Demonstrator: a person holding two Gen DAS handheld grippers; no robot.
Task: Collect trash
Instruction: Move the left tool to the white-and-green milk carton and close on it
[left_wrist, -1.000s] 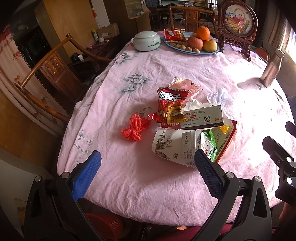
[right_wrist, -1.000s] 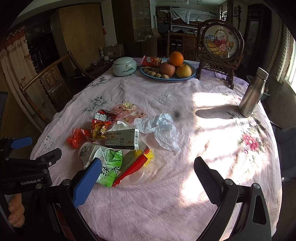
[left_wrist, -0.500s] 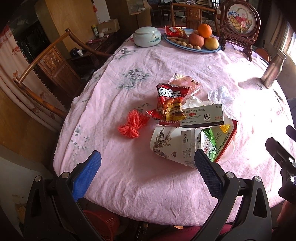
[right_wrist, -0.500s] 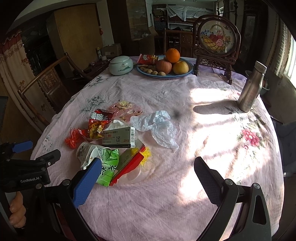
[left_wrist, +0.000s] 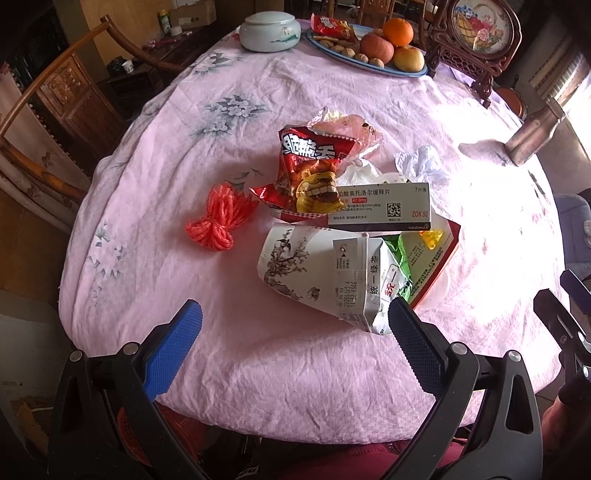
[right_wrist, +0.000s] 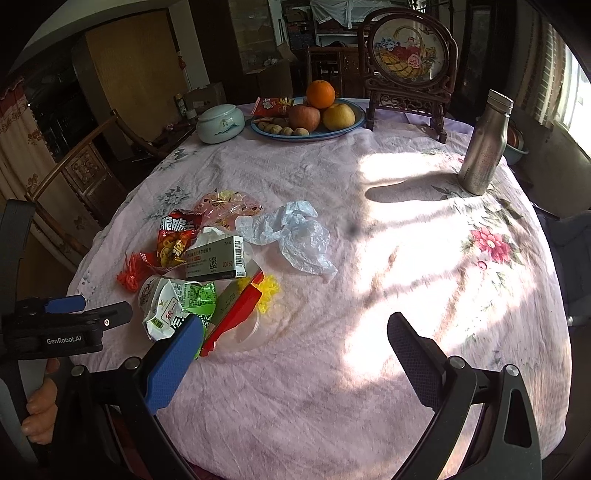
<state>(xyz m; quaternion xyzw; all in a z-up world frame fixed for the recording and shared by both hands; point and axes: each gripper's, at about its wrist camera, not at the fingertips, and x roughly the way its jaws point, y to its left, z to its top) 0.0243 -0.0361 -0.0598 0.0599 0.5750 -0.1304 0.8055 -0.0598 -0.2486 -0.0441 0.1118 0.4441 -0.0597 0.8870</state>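
Closer now, both grippers hover; medicine box (left_wrist: 380, 206) lies crosswise.

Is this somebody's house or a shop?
Most likely a home's dining room: a round table under a pink flowered cloth, a fruit plate, carved wooden chairs and an embroidered table screen.

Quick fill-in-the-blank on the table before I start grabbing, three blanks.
1. The white medicine box rests on top of the trash ____.
2. Both the left gripper and the right gripper are ____.
3. The steel bottle stands ____ on the pink tablecloth.

Missing words: pile; open; upright
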